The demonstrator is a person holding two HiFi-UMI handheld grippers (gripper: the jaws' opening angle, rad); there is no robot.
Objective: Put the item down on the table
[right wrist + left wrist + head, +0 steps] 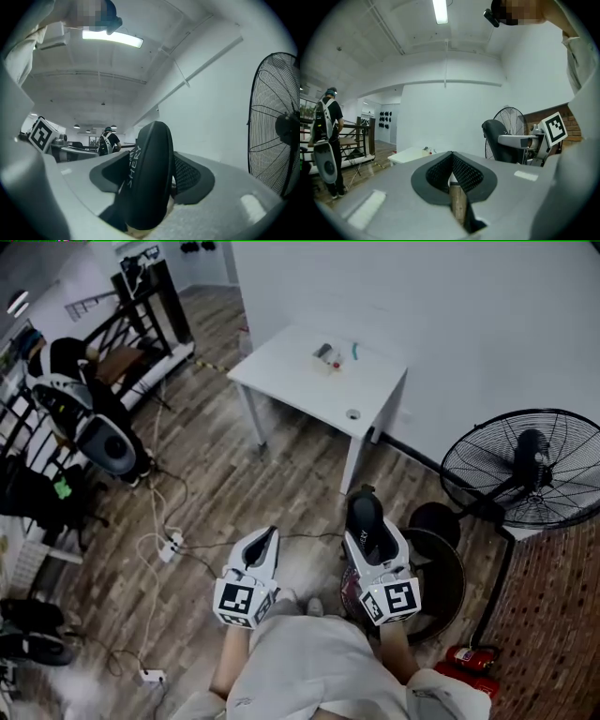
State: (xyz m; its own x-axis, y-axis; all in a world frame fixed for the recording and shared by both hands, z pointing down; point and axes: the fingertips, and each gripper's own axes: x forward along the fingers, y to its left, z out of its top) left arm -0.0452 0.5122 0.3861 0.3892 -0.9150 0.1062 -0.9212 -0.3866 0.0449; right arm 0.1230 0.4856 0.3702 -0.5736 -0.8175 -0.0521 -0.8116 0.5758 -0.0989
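Slipper lettered "SHERY" sits clamped in right gripper.

We're in a bare, lab-style workroom.
A white table, pedestal fan, cables trailing across plank floor, strip light overhead, another person wearing backpack gear.

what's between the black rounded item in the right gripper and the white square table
Only bare wood-plank floor, in the head view; nothing stands between the black rounded item clamped in the right gripper and the white square table.
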